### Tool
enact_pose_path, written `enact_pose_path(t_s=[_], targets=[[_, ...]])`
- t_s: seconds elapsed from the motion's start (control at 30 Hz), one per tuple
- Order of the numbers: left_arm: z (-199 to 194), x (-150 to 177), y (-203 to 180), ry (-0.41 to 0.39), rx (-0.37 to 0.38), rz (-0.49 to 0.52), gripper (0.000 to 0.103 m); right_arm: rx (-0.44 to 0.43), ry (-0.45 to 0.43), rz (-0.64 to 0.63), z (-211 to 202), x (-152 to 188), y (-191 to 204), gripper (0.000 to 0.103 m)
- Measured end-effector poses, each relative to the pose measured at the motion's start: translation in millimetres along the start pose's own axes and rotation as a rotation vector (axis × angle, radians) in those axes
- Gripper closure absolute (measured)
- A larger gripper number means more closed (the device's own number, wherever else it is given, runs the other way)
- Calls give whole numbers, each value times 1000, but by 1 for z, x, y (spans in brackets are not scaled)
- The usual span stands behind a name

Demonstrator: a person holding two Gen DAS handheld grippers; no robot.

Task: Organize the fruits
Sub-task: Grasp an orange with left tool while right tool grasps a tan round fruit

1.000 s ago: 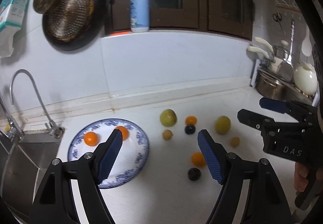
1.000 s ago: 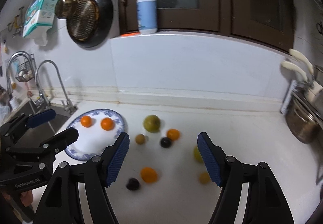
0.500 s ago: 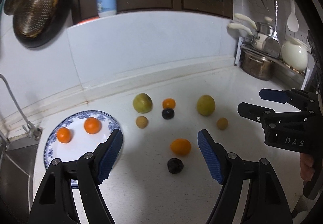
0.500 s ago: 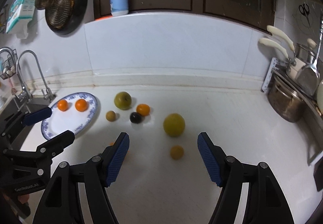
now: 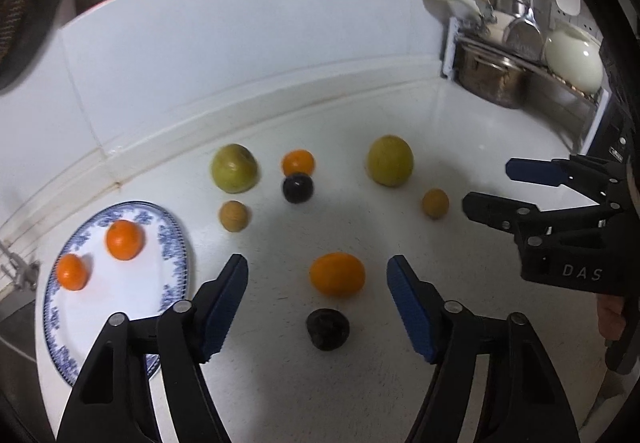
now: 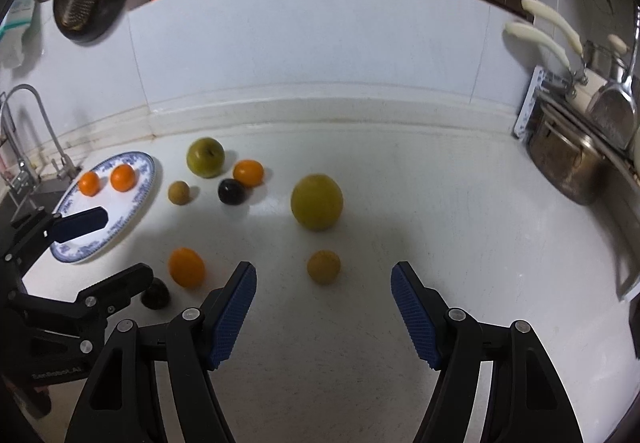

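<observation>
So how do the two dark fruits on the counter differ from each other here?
The far dark fruit looks smooth, round and glossy; the near dark fruit looks dull and lumpy. The far one sits right in front of a small orange, seemingly touching it; the near one lies apart from the large orange, between the open left gripper fingers. Both rest on the white counter, off the plate.

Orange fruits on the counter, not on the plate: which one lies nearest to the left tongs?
The larger orange, directly ahead between the open left tongs, beside the dark fruit. The other loose orange lies farther back, against a dark plum.
</observation>
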State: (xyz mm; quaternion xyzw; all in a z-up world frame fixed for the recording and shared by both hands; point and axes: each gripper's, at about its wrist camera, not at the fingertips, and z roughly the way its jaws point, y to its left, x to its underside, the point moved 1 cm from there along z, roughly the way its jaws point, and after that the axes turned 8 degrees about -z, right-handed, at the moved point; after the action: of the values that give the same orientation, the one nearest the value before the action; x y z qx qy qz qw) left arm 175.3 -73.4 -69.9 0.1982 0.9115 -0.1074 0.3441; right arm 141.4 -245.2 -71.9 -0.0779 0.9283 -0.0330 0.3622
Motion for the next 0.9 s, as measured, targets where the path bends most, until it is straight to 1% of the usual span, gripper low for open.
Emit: enact_pose_path(t_s=[0.23, 0.3, 0.37, 0.47, 0.53, 0.63, 0.7, 0.8, 0.9], targets=[[24, -5, -1, 99, 32, 15, 41, -31, 52, 39, 24, 4, -5, 33], [30, -6, -2, 128, 28, 16, 43, -40, 61, 56, 29, 5, -7, 36], [35, -5, -3, 158, 29, 17, 45, -49, 73, 63, 35, 6, -8, 42], [40, -5, -5, 184, 38, 18, 47, -50, 88, 67, 42, 7, -9, 46], [41, -5, -5, 190, 39, 20, 49, -50, 92, 66, 44, 8, -9, 49], [44, -4, -5, 203, 46, 14, 56, -46, 96, 56, 48, 6, -9, 52], [48, -4, -6, 215, 54, 6, 61, -40, 99, 51, 50, 5, -8, 56], [50, -4, -7, 221, 50, 0, 65, -41, 107, 47, 53, 4, -8, 57], [53, -6, -6, 222, 60, -14, 65, -40, 110, 41, 57, 3, -5, 61]])
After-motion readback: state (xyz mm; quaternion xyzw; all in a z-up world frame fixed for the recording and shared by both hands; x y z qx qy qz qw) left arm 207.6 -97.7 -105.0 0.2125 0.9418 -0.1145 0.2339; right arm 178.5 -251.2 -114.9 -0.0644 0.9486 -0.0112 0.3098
